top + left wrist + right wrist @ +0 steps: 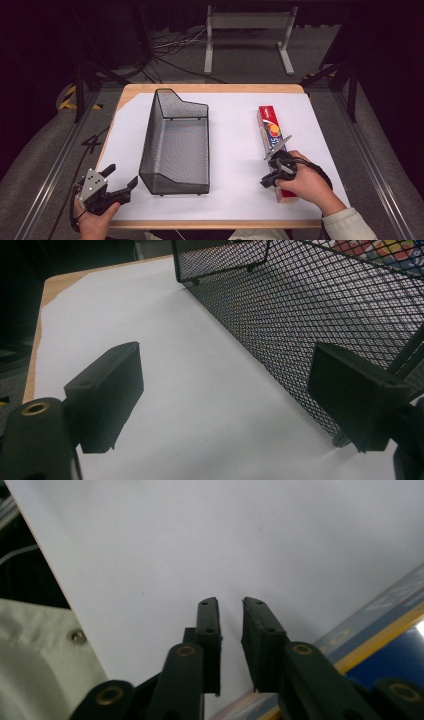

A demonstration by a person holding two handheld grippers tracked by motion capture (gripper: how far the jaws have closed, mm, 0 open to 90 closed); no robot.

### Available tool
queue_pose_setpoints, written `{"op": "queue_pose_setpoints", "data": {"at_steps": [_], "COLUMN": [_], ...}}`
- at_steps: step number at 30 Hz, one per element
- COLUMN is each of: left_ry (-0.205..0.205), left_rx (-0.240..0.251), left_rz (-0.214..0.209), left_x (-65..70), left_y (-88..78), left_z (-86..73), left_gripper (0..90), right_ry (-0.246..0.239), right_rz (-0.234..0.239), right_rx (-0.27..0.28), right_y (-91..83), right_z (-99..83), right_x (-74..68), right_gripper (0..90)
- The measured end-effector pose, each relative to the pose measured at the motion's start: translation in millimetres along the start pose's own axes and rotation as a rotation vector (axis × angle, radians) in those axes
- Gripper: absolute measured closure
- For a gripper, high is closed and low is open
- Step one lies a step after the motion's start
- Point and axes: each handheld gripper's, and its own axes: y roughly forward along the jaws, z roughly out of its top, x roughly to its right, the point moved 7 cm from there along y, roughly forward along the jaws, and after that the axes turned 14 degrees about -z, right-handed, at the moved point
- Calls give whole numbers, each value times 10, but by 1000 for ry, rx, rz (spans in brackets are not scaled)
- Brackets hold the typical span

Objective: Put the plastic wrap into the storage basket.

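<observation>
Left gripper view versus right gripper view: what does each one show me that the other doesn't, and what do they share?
Left gripper view alone: the black wire-mesh basket close beside the left gripper, whose jaws stand wide apart with nothing between them, and the table's wooden edge.

Right gripper view alone: the long foil-wrap box lying beside the right gripper, whose jaws stand a narrow gap apart, empty, and a pale sleeve.

Both: the white table covering under the jaws.

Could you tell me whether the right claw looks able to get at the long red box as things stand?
Probably yes. The right claw sits right at the long red box, near its close end, its jaws a narrow gap apart with nothing between them. The mesh basket stands well off to the side, so nothing blocks the way.
</observation>
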Motion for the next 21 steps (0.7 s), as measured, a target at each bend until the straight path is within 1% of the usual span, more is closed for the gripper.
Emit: {"op": "queue_pose_setpoints", "data": {"at_steps": [3, 4, 5, 7, 9, 10, 11, 13, 16, 17, 18, 19, 20, 21], "left_ry": [0, 0, 0, 0, 1, 2, 3, 4, 2, 1, 3, 2, 6, 6], "left_rx": [0, 1, 1, 2, 2, 1, 2, 3, 5, 1, 4, 5, 2, 2], "left_rz": [-2, -3, -3, -4, -6, -7, -9, -10, -9, -8, -9, -9, -10, -10], "left_x": [0, -1, -1, -3, -1, 1, 3, 4, -2, -4, -6, 0, 5, 5], "left_y": [10, 15, 15, 25, 36, 40, 45, 48, 53, 53, 57, 63, 67, 67], "left_z": [5, 7, 7, 13, 19, 21, 24, 28, 30, 29, 32, 36, 38, 38], "left_gripper": [155, 155, 155, 155, 155, 155, 155, 155, 155, 155, 155, 155, 155, 155], "right_ry": [16, 31, 31, 27, 45, 51, 62, 88, 165, 197, 219, 235, 263, 263], "right_rz": [-20, -19, -19, -23, -30, -38, -49, -76, -104, -127, -146, -155, -164, -164], "right_rx": [108, 179, 179, 291, 368, 419, 453, 508, 595, 624, 644, 655, 669, 669], "right_y": [-104, -178, -178, -289, -375, -422, -454, -513, -605, -639, -668, -686, -722, -722], "right_z": [56, 90, 90, 135, 161, 178, 187, 199, 215, 218, 221, 223, 228, 228], "right_x": [33, 38, 38, 38, 42, 45, 52, 80, 145, 185, 216, 239, 273, 273], "right_gripper": [710, 685, 685, 639, 602, 569, 554, 506, 433, 409, 398, 388, 372, 372]}}
